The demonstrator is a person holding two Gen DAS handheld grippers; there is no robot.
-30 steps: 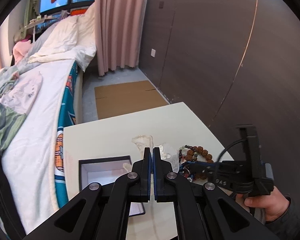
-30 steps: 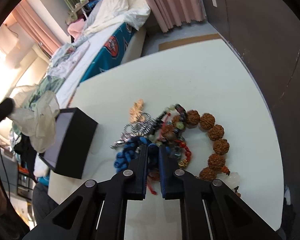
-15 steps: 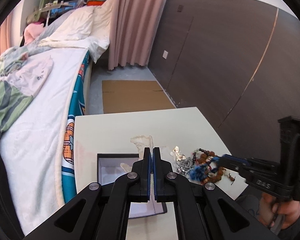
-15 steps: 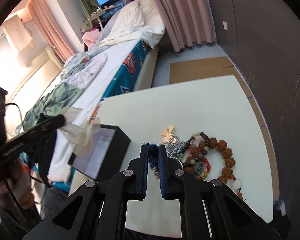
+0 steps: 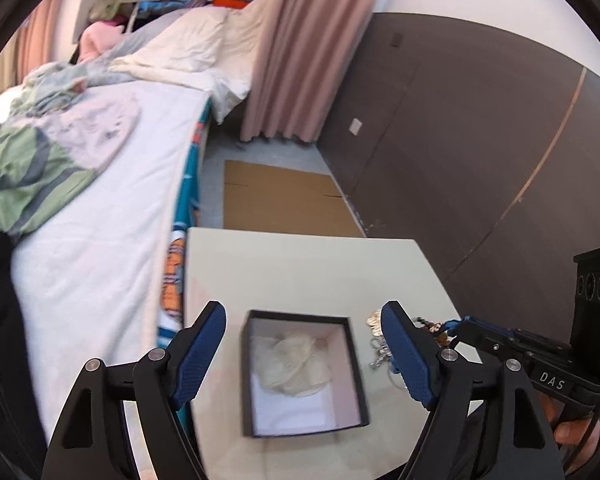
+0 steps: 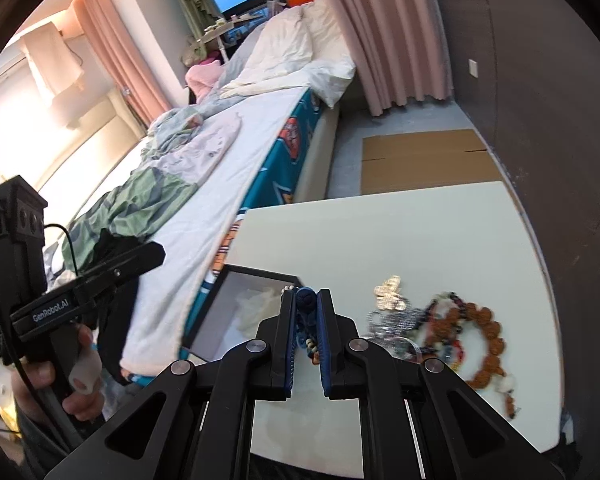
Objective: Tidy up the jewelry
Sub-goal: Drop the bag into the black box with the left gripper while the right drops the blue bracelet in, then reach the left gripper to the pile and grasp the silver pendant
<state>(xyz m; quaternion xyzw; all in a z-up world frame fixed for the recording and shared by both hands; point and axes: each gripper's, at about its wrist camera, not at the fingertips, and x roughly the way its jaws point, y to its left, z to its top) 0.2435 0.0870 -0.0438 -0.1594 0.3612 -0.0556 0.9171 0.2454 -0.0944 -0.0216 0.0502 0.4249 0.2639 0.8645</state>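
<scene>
An open black box (image 5: 296, 314) with a pale lining sits on the white table (image 5: 300, 264). A crumpled white wrap (image 5: 296, 364) lies inside it. Above the box my left gripper (image 5: 305, 346) has its jaws opening, with nothing between the blue pads. In the right wrist view my right gripper (image 6: 305, 308) is shut on a blue beaded piece (image 6: 305, 301), held above the table beside the box (image 6: 260, 272). The jewelry pile (image 6: 420, 322), with a brown bead bracelet (image 6: 490, 336), lies right of it. The left gripper (image 6: 156, 254) shows at the left edge.
A bed (image 5: 100, 240) with white bedding runs along the table's left side. Flat cardboard (image 5: 280, 200) lies on the floor beyond the table. A dark wall panel (image 5: 480, 140) stands close on the right. A person's hand (image 6: 80, 384) holds the left gripper's handle.
My left gripper went from shut on the white wrap to open, and the wrap now lies in the box. My right gripper lifted the blue beaded piece off the pile, toward the box.
</scene>
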